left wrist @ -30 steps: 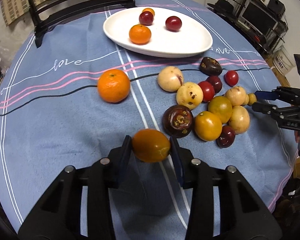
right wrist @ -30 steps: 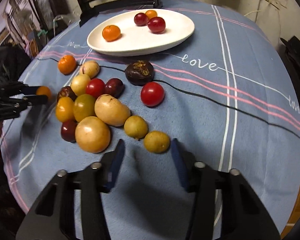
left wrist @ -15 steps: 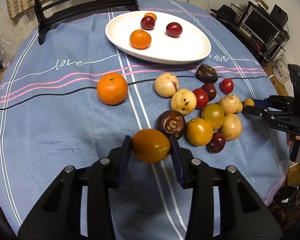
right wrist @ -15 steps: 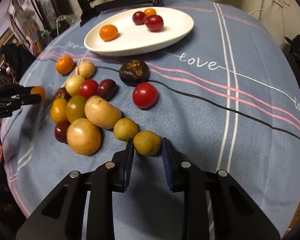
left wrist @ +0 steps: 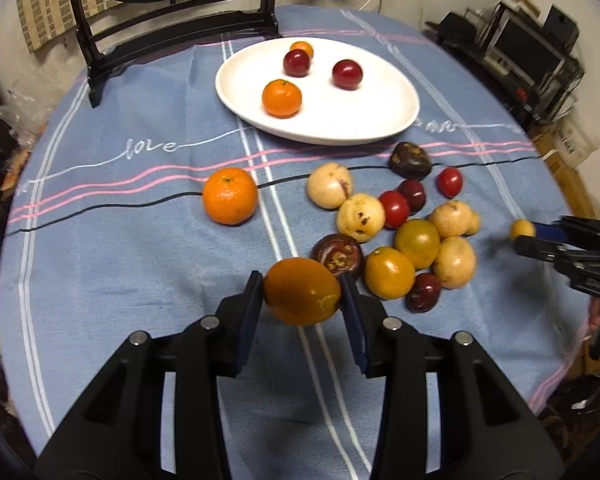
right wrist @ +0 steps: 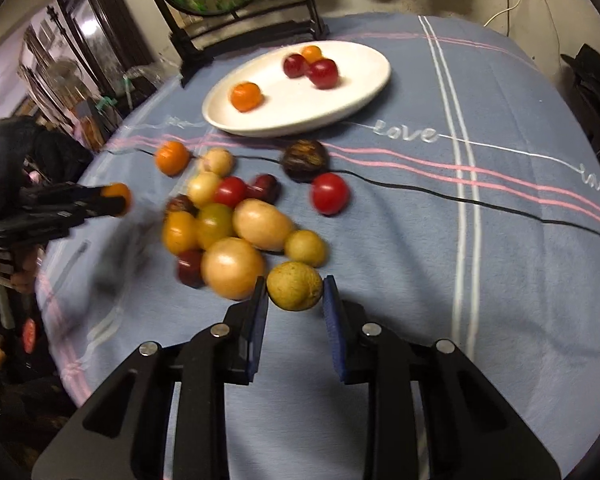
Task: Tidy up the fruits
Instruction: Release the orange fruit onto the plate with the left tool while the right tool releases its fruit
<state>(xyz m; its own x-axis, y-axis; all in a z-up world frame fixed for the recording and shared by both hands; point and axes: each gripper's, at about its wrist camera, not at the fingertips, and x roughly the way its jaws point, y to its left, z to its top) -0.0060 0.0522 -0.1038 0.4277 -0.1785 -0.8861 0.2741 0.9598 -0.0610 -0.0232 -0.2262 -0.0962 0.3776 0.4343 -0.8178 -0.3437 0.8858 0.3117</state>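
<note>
My left gripper (left wrist: 302,296) is shut on an orange fruit (left wrist: 302,291) and holds it above the blue tablecloth. My right gripper (right wrist: 296,294) is shut on a small yellow-green fruit (right wrist: 295,286), lifted just off the cloth at the pile's near edge. A pile of yellow, red and dark fruits (left wrist: 404,232) lies right of the left gripper and also shows in the right wrist view (right wrist: 236,220). A white oval plate (left wrist: 380,120) at the back holds an orange, two red fruits and a small orange one. The plate also shows in the right wrist view (right wrist: 340,108).
A loose orange (left wrist: 230,196) lies alone left of the pile. A dark wrinkled fruit (left wrist: 410,156) and a red one (left wrist: 450,182) lie near the plate. A black framed stand (left wrist: 172,24) rises behind the plate. The round table's edge (left wrist: 556,384) falls away at right.
The right gripper closed on the small yellow-green fruit and lifted it off the cloth. The left gripper rose and moved back with its orange fruit.
</note>
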